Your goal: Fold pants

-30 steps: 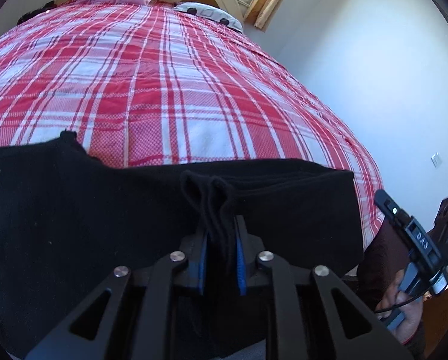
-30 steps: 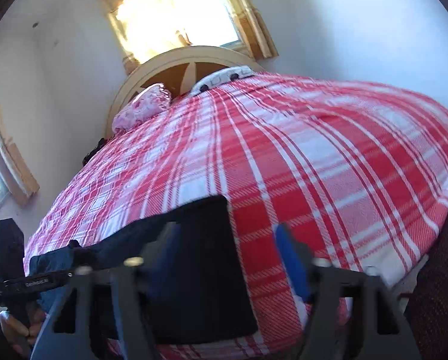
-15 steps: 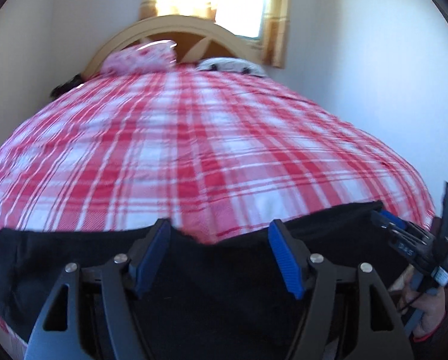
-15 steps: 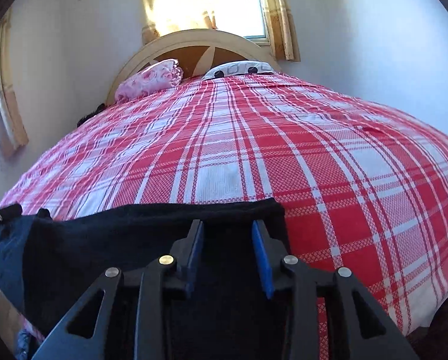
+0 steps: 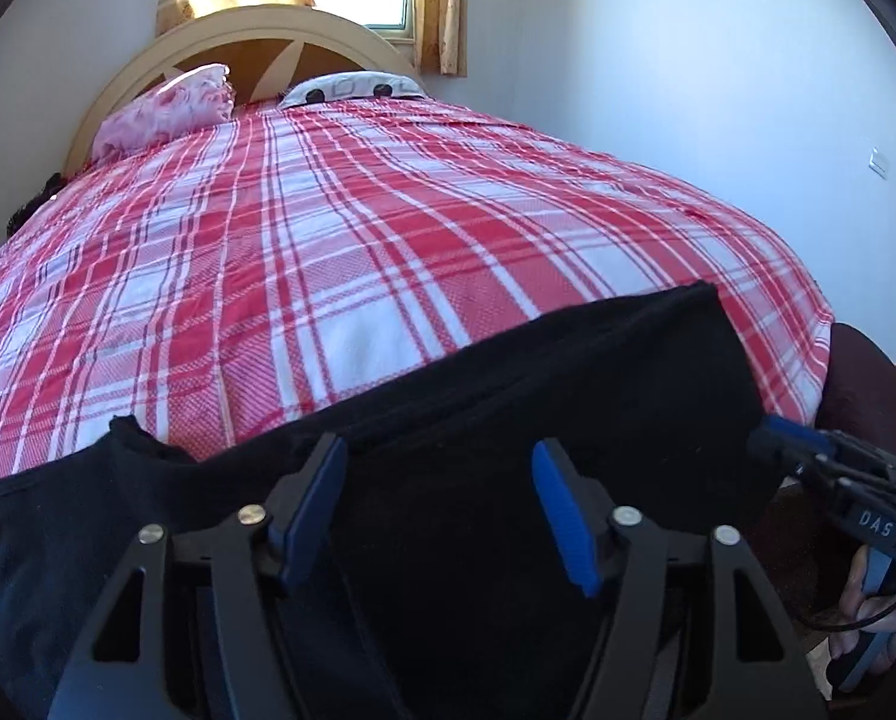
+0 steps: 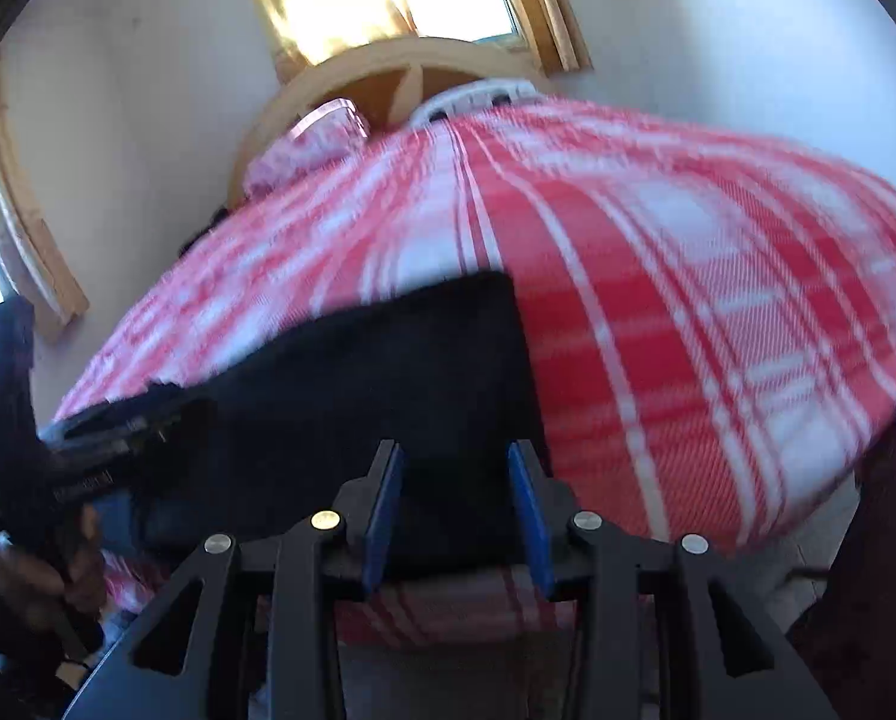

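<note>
Found the black pants [image 5: 508, 396] lying as a flat, folded band along the foot edge of the bed [image 5: 328, 270], with one squared end near the bed's right foot corner and the other end running off toward its left side. Judged that spot sensible: firm and level, close to both hands, with the bare plaid toward the head of the bed left free for the next fold. Saw the left gripper [image 5: 437, 447] poised over the middle of the band at the bed's foot, released, with its jaws closing a little yet pinching no fabric; the cloth lay smooth beneath the blue pads rather than between them. Took this as letting go after setting a fold down, then backing off to check the lie. Saw the right gripper [image 6: 455, 450] low at the foot edge of the bed, over the squared end of the pants, with its pads parted and no cloth gathered between them as far as the blurred view allowed; read it as lining up on that end for a fresh hold. Compared with a second before: then had the left claw clenched on a raised ridge of black fabric, now dropped and flattened. Had the right jaws far wider then, with the corner of the pants beside one pad only; now narrower and straddling that end. Noticed no change in where the band lay on the bed.
</note>
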Demonstrator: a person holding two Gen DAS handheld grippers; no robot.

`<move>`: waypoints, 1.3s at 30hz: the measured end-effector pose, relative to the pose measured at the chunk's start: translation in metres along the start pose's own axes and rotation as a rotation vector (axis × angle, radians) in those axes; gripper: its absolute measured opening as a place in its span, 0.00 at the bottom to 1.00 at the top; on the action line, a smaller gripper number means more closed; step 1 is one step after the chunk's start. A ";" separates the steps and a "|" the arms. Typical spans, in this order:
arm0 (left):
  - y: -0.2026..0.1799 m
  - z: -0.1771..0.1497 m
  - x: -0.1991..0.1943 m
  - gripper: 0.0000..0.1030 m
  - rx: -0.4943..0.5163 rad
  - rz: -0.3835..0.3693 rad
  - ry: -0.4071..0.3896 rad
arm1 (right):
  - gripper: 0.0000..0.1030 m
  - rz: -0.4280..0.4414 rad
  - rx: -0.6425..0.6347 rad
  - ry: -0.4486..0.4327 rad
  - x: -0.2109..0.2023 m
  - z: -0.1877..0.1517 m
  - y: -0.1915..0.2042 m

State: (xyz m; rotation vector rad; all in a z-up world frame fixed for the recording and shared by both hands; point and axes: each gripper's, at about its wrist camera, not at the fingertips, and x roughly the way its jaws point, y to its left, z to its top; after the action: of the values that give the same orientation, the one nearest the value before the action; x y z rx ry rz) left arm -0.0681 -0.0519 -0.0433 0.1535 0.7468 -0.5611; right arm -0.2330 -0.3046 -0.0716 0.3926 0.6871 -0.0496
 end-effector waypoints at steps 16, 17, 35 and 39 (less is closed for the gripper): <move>0.144 -0.040 -0.087 0.72 -0.356 0.279 -0.096 | 0.57 0.109 -0.199 -0.112 -0.007 0.025 0.076; 0.156 -0.046 -0.096 0.72 -0.385 0.319 -0.100 | 0.57 0.144 -0.216 -0.101 0.000 0.027 0.088; 0.237 -0.152 -0.132 0.72 -0.940 0.372 -0.076 | 0.56 0.292 -0.479 -0.027 0.087 -0.007 0.222; 0.232 -0.152 -0.135 0.73 -0.969 0.352 -0.102 | 0.56 0.316 -0.437 -0.014 0.086 -0.003 0.215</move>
State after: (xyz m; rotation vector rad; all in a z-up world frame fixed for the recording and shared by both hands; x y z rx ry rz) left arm -0.1156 0.2510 -0.0774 -0.6284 0.7982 0.1631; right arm -0.1315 -0.0968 -0.0553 0.0761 0.5952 0.3918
